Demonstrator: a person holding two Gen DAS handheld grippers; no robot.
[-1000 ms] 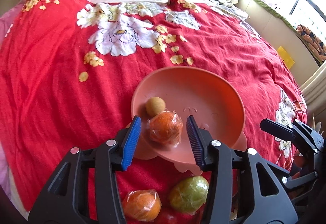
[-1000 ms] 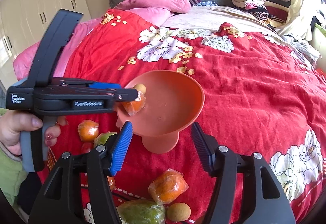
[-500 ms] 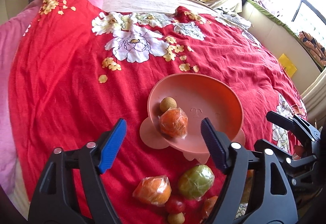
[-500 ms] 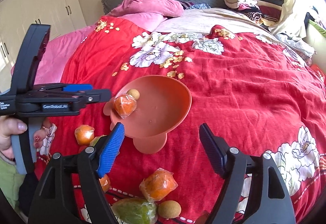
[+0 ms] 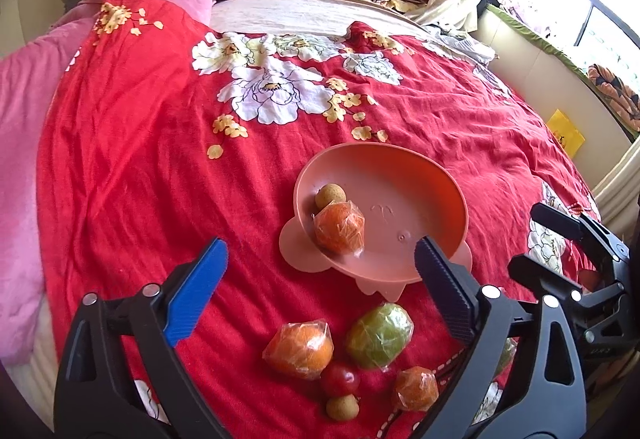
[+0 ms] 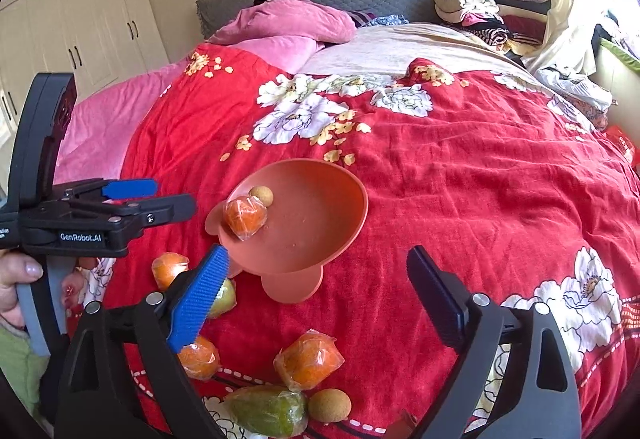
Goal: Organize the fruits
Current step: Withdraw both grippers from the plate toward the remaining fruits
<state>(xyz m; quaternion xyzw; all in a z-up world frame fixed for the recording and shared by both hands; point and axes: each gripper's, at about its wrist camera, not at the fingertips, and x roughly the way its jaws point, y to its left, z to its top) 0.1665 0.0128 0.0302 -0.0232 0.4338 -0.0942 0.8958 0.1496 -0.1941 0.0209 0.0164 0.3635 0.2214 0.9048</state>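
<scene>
The wrapped orange (image 5: 339, 227) lies in the salmon-pink footed bowl (image 5: 420, 207), against the bowl's near-left rim. A small tan round fruit (image 5: 330, 196), possibly a longan, touches its far side. The bowl stands on the red floral bedspread (image 5: 140, 159) of the bed.

My left hand-held gripper (image 5: 320, 295) has just been opening; its jaws stand wide apart with nothing between the pads. The blue left pad (image 5: 198, 295) is over bare bedspread; the right pad overlaps the bowl's near rim in the left wrist view.

Near the bowl, loose fruit lies on the bedspread: a second wrapped orange (image 5: 299, 350), a wrapped green fruit (image 5: 379, 335), a cherry tomato (image 5: 339, 379), a smaller wrapped orange (image 5: 415, 388) and another tan fruit (image 5: 341, 407).

My right hand-held gripper (image 6: 320, 303) has likewise just been opening and holds nothing. Beneath it lie a wrapped orange fruit (image 6: 308, 360), an elongated green fruit (image 6: 267, 410) and a tan fruit (image 6: 330, 405).

My hand (image 6: 16, 279) grips the left unit's handle at the far left of the right wrist view.
</scene>
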